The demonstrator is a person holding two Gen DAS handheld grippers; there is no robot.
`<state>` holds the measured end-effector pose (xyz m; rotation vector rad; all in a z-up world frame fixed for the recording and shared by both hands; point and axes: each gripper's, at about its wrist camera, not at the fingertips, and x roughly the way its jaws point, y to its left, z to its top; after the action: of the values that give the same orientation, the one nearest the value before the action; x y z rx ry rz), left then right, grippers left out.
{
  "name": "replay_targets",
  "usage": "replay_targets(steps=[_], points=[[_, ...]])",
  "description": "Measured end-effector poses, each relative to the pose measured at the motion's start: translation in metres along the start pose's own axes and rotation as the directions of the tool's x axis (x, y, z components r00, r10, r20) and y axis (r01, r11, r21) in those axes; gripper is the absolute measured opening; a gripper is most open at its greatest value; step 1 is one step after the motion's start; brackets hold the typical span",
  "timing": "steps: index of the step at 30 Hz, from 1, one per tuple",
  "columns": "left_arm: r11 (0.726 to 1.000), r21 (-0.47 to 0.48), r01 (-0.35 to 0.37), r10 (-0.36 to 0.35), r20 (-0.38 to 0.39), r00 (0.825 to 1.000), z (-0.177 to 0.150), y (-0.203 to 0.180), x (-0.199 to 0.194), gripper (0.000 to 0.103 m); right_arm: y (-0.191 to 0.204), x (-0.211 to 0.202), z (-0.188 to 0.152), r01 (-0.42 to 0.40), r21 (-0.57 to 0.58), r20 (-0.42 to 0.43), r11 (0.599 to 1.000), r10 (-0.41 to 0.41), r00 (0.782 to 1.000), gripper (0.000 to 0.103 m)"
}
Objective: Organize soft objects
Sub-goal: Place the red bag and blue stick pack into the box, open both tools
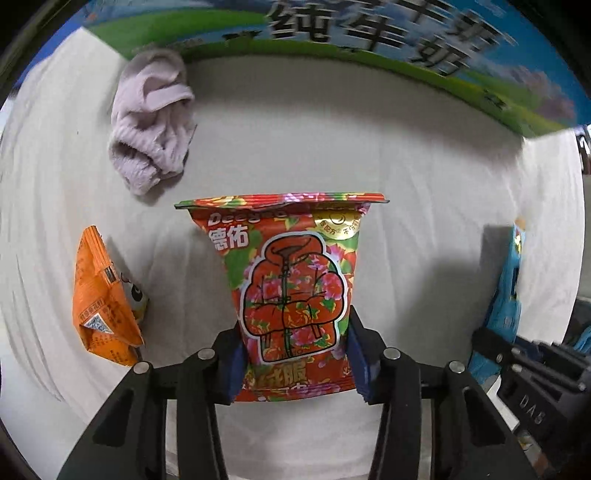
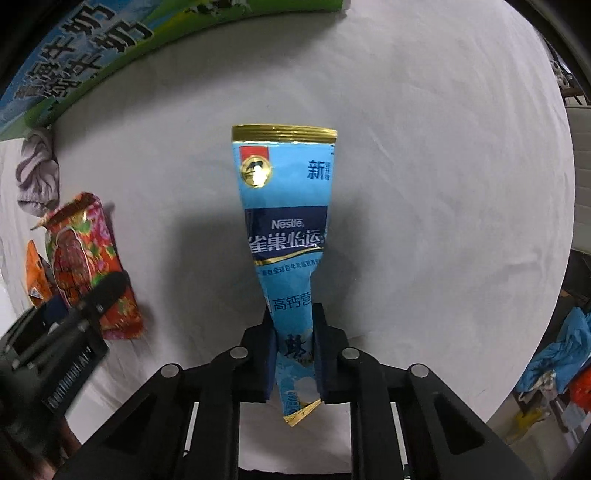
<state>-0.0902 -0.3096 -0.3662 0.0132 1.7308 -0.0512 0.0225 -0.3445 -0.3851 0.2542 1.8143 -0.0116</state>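
Observation:
My left gripper (image 1: 293, 354) is shut on a red floral packet (image 1: 291, 280) and holds it above the white cloth-covered table (image 1: 406, 184). My right gripper (image 2: 294, 350) is shut on a blue Nestle pouch (image 2: 286, 206), pinched near its lower end, held above the table. The floral packet also shows at the left of the right wrist view (image 2: 88, 266). The blue pouch shows at the right edge of the left wrist view (image 1: 508, 291). A crumpled lilac cloth (image 1: 153, 118) lies at the back left. An orange packet (image 1: 101, 295) lies at the left.
A green and blue milk carton box (image 1: 369, 33) stands along the table's back edge. The other gripper's black body (image 1: 535, 380) is at the lower right. Beyond the table's right edge, blue and orange items (image 2: 557, 362) lie on the floor.

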Motion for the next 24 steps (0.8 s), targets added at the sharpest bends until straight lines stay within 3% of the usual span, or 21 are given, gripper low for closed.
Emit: replay_targets(steps=[7,15,18,19,21,24], points=[[0.998,0.050,-0.028,0.022,0.104,0.994,-0.025,-0.036,-0.046,0.042,-0.006,-0.037,-0.009,-0.049,-0.005,0.073,0.999,0.049,0.996,0.014],[0.996,0.089,0.021,-0.043,0.255,0.966,-0.064,-0.061,-0.133,0.042,-0.033,-0.121,-0.045,-0.139,-0.030,0.194,0.990,0.142,0.971,0.013],[0.992,0.121,0.024,-0.060,0.308,0.950,-0.057,-0.055,-0.176,0.042,-0.041,-0.161,-0.053,-0.168,-0.047,0.251,0.985,0.175,0.952,0.013],[0.992,0.124,0.032,-0.070,0.315,0.947,-0.041,-0.043,-0.184,0.042,-0.046,-0.175,-0.048,-0.180,-0.050,0.265,0.982,0.187,0.946,0.013],[0.990,0.135,0.050,-0.093,0.331,0.939,-0.049,-0.047,-0.206,0.042,-0.040,-0.198,-0.047,-0.202,-0.063,0.298,0.977,0.212,0.931,0.013],[0.986,0.155,0.054,-0.109,0.374,0.921,-0.012,0.009,-0.236,0.042,-0.026,-0.216,-0.053,-0.232,-0.081,0.334,0.969,0.246,0.910,0.013]])
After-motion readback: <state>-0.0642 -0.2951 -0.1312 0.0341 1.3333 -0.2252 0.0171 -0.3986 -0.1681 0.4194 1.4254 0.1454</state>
